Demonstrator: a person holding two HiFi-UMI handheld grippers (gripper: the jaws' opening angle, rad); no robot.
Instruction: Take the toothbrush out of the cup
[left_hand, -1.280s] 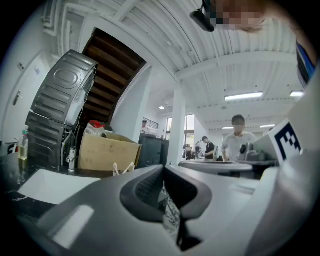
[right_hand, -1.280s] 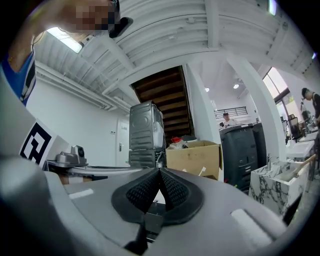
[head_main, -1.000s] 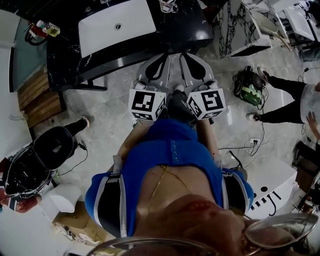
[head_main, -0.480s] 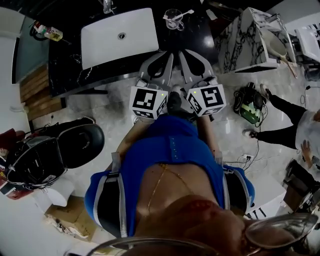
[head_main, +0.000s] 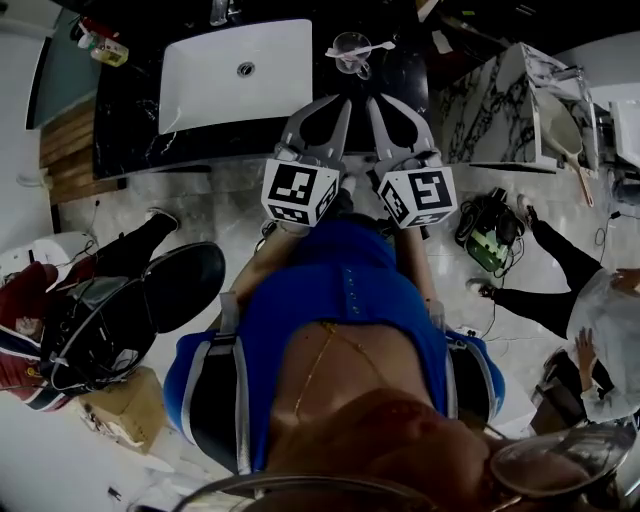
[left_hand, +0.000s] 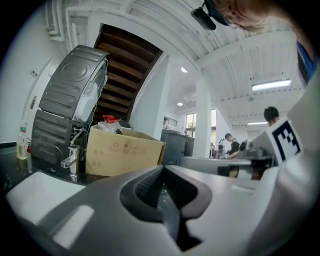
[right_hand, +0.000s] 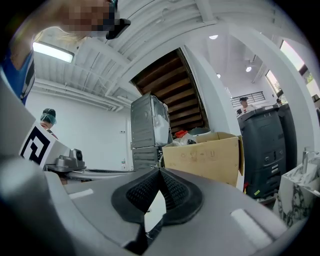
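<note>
In the head view a clear cup (head_main: 352, 48) stands on the black counter (head_main: 130, 130), right of the white basin, with a white toothbrush (head_main: 372, 47) lying across its rim. My left gripper (head_main: 343, 100) and right gripper (head_main: 372, 100) are held side by side in front of me, their tips over the counter's near edge, short of the cup. Both are shut with nothing between the pads. In the left gripper view the left gripper (left_hand: 162, 169) points level over the counter; in the right gripper view the right gripper (right_hand: 159, 171) does the same. The cup shows in neither gripper view.
A white basin (head_main: 235, 70) with a faucet (left_hand: 71, 159) sits left of the cup. A cardboard box (left_hand: 122, 152) stands behind the counter. A marble-patterned block (head_main: 490, 85) is to the right. Black chairs (head_main: 120, 320) and people's legs are on the floor around me.
The counter, basin and cup have slid lower and nearer in the head view. Both grippers have stayed together and shut, now reaching the counter's edge.
</note>
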